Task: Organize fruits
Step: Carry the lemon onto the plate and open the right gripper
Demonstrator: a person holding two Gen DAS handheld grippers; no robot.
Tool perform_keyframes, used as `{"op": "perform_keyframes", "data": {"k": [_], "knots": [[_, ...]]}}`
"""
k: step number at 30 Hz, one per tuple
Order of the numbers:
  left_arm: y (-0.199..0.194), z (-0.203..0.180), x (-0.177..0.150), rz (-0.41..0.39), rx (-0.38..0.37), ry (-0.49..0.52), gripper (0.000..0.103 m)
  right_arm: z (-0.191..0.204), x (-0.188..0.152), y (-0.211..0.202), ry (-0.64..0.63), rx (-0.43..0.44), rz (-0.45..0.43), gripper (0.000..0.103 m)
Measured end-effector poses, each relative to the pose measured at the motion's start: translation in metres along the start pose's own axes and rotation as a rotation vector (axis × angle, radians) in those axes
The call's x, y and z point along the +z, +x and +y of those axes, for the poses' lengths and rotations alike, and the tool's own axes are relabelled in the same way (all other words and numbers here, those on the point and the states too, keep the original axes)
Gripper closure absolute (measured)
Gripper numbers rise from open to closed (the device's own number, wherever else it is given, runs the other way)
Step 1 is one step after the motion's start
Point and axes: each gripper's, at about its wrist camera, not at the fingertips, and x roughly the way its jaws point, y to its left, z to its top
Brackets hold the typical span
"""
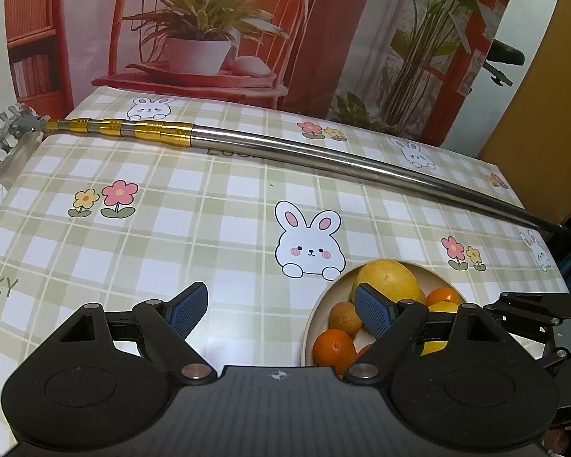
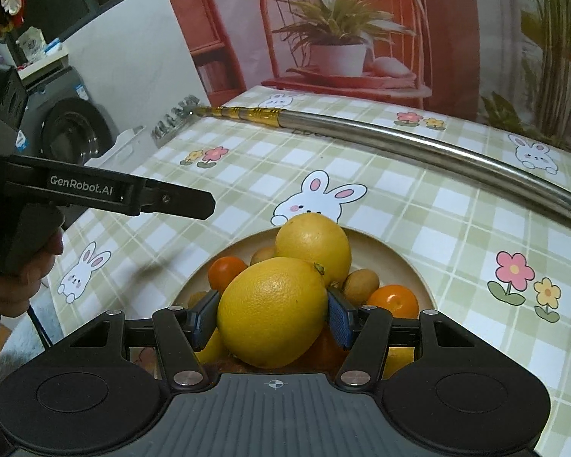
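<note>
Right now a large round yellow grapefruit [image 2: 272,310] sits pinched between the blue-padded fingers of the right gripper [image 2: 272,318], which press on its left and right flanks just above the round cream-coloured bowl [image 2: 396,257]. Directly beyond it in that bowl rests a second yellow grapefruit [image 2: 314,245], touching the held one, with small orange mandarins [image 2: 394,299] and brownish kiwis [image 2: 361,283] packed to either side and beneath. Off to that gripper's left, the black left gripper [image 1: 281,310] hangs over bare cloth with its fingers spread wide and nothing between them; its right finger overlaps the bowl's near-left rim. Everything stands on a green-and-white checked tablecloth with cartoon rabbits and flowers [image 1: 209,205]. Well beyond both grippers a long steel telescopic pole with gold collars [image 1: 285,144] lies across the far side of the table.
</note>
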Motion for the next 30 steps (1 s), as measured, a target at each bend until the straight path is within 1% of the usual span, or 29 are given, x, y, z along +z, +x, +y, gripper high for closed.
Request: {"op": "perform_keyframes", "data": {"k": [9, 19, 21, 25, 26, 27, 29, 30], "knots": [[-0.003, -0.001, -0.002, 0.003, -0.011, 0.002, 0.017, 0.001, 0.004, 0.003, 0.006, -0.009, 0.02, 0.048], [-0.016, -0.006, -0.003, -0.02, -0.011, 0.024, 0.017, 0.005, 0.006, -0.007, 0.026, -0.051, -0.001, 0.047], [-0.02, -0.008, -0.003, -0.027, -0.007, 0.029, 0.017, 0.006, 0.008, -0.012, 0.041, -0.069, -0.008, 0.041], [-0.028, -0.012, -0.003, -0.046, -0.007, 0.036, 0.017, 0.004, 0.009, -0.026, 0.073, -0.103, -0.041, 0.038], [-0.031, -0.013, -0.003, -0.051, -0.007, 0.04, 0.017, 0.004, 0.009, -0.03, 0.078, -0.112, -0.048, 0.034], [-0.034, -0.015, -0.003, -0.056, -0.007, 0.045, 0.017, 0.003, 0.009, -0.033, 0.082, -0.128, -0.054, 0.032], [-0.039, -0.019, -0.004, -0.068, -0.006, 0.059, 0.015, 0.004, 0.009, -0.04, 0.094, -0.166, -0.065, 0.019], [-0.043, -0.022, -0.004, -0.075, -0.006, 0.068, 0.015, 0.003, 0.008, -0.045, 0.1, -0.177, -0.073, 0.016]]}}
